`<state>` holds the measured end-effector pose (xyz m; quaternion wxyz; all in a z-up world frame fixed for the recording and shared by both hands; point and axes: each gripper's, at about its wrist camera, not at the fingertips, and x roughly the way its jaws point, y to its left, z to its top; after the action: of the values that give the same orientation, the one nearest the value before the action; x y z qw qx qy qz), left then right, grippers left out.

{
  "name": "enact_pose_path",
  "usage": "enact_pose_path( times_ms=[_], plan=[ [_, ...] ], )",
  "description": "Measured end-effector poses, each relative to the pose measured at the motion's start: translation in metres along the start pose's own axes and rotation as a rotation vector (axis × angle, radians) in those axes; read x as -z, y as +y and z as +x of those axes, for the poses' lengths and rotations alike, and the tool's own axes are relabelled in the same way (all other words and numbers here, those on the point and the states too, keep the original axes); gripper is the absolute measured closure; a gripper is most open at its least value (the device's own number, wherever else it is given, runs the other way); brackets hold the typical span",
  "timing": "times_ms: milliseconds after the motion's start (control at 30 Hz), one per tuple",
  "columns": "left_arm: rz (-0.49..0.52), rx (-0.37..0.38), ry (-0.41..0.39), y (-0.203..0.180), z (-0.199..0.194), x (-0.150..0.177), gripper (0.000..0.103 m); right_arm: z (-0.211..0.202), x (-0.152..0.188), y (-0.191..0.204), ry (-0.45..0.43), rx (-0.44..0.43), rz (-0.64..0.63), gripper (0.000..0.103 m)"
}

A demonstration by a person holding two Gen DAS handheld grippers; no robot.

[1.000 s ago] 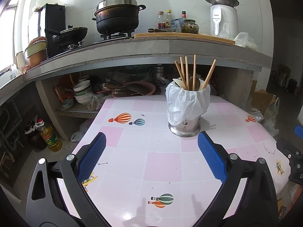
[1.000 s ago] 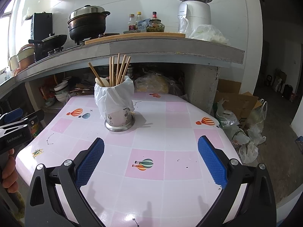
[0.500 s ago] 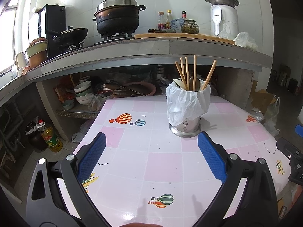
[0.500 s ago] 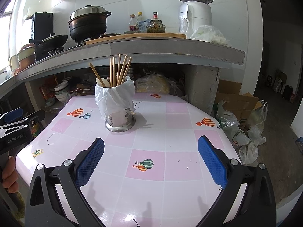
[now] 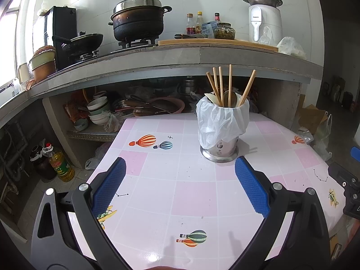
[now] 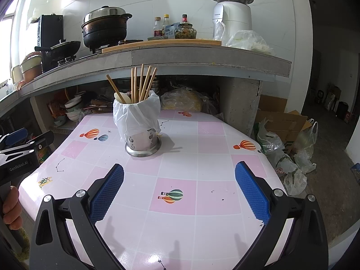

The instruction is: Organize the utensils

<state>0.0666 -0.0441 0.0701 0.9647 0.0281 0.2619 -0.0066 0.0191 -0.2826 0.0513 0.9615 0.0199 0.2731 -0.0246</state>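
Table [image 5: 193, 198] | utensil holder [image 5: 221, 132] beyond left tool [image 5: 178, 182] | both tools spread

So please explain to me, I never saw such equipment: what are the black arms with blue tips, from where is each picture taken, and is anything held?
There is no robot here. A person carries two hand-held grippers, each with a camera looking forward along its two blue-padded fingers. One picture comes from the left gripper, the other from the right gripper. Each view also catches the other tool at its edge. Both grippers are open and hold nothing. Below them is a table covered in a pink and white cloth with balloon prints. On it stands a metal utensil holder wrapped in a white plastic bag, with wooden chopsticks standing inside.
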Motion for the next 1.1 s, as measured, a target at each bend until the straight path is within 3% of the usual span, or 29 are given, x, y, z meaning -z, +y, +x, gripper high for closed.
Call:
enact_pose_path(
  times_ms=[1100],
  plan=[
    [0.002,-0.003,0.0,0.0023,-0.0002,-0.0004,0.009,-0.0005,0.0002,0.0017,-0.001,-0.002,-0.002,0.007]
  ],
)
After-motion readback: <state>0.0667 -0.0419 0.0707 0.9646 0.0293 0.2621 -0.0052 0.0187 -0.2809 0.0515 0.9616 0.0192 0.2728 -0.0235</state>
